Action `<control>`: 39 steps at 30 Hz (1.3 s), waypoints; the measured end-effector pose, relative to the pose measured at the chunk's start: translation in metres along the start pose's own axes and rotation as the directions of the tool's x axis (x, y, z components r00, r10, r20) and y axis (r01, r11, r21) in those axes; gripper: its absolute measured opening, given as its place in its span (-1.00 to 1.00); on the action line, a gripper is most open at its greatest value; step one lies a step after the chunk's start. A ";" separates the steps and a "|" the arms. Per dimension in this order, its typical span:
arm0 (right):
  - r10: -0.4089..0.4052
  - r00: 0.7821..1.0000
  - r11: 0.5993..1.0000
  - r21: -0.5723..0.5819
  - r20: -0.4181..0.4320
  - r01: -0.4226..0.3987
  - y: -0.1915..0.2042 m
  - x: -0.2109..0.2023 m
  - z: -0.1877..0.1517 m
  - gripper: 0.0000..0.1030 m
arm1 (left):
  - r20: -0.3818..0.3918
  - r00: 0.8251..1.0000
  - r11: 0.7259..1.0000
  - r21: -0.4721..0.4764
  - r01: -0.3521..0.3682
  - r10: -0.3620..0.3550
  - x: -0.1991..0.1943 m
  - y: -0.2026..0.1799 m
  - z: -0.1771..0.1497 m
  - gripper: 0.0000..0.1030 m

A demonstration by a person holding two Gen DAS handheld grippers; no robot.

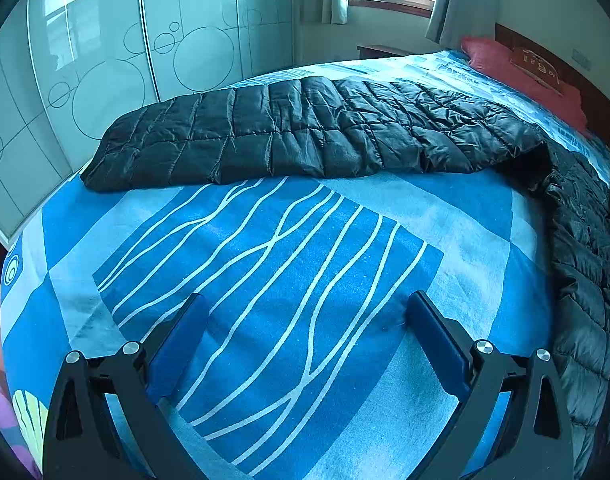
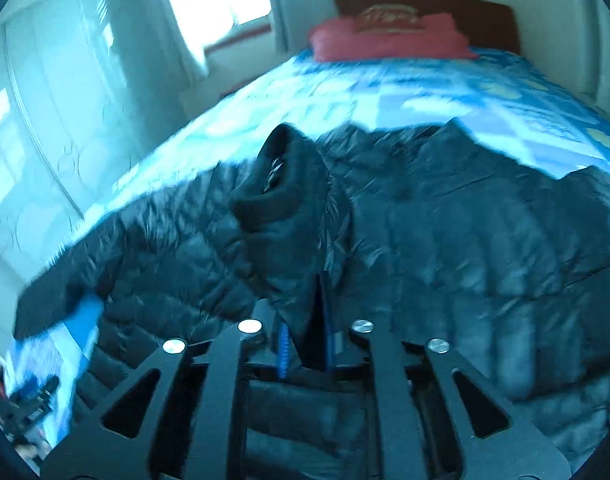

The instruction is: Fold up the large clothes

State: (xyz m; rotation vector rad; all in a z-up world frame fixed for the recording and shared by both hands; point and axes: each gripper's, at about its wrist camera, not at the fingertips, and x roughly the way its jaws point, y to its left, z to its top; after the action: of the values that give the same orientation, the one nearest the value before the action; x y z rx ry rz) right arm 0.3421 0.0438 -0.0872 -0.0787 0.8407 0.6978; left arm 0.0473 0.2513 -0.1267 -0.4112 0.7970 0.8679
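**Kid:** Fingers on the right gripper [image 2: 305,344] sit close together, with a fold of the black puffer jacket [image 2: 445,240] in the narrow gap between them. Do they squeeze it?

**Helper:** The picture is blurry there, so I cannot tell if the blue pads press on the cloth. If they only touch it loosely, the slippery jacket could slide out when the hand pulls.

**Kid:** And the other one?

**Helper:** The left gripper [image 1: 305,320] has its fingers wide apart. It holds nothing. It hangs over the bare blue bedspread [image 1: 265,240], near the jacket but not touching it.

**Kid:** What else could go wrong?

**Helper:** With only one hand on it, the jacket could drag and bunch up, and the fold would come out crooked. The puffy cloth may also spring back open.

**Kid:** Where is the jacket?

**Helper:** It lies on the bed, across the middle. One long part stretches toward the wardrobe [image 1: 105,60] side. Another part runs down along the right edge of the bed in the left camera's view.

**Kid:** How does it look?

**Helper:** Black, shiny, puffy, and stitched into little squares. A dark fuzzy collar or cuff [image 2: 281,176] sticks up. It looks wrinkled, and only partly folded.
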 end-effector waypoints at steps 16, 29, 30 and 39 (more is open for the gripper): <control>-0.124 0.982 0.969 0.231 0.146 0.088 -0.165 -0.126 -0.002 -0.04 | 0.000 1.000 1.000 0.004 -0.005 0.005 -0.001 0.000 0.001 0.93; -0.150 0.987 0.941 0.298 -0.065 0.162 -0.215 -0.051 -0.036 -0.55 | -0.001 1.000 1.000 0.007 -0.009 0.009 -0.001 -0.002 0.002 0.93; -0.137 0.989 0.940 0.305 -0.060 0.149 -0.216 -0.054 -0.033 -0.52 | 0.000 1.000 1.000 0.007 -0.009 0.009 -0.001 -0.002 0.002 0.93; -0.295 0.954 0.904 0.341 0.059 0.258 -0.269 -0.076 0.019 -0.34 | 0.001 1.000 1.000 0.008 -0.011 0.011 0.000 -0.002 0.002 0.93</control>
State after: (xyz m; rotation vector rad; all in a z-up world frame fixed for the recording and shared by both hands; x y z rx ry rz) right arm 0.4802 -0.2001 -0.0744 0.1394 0.8105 0.2837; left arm 0.0498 0.2516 -0.1250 -0.3992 0.8020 0.8753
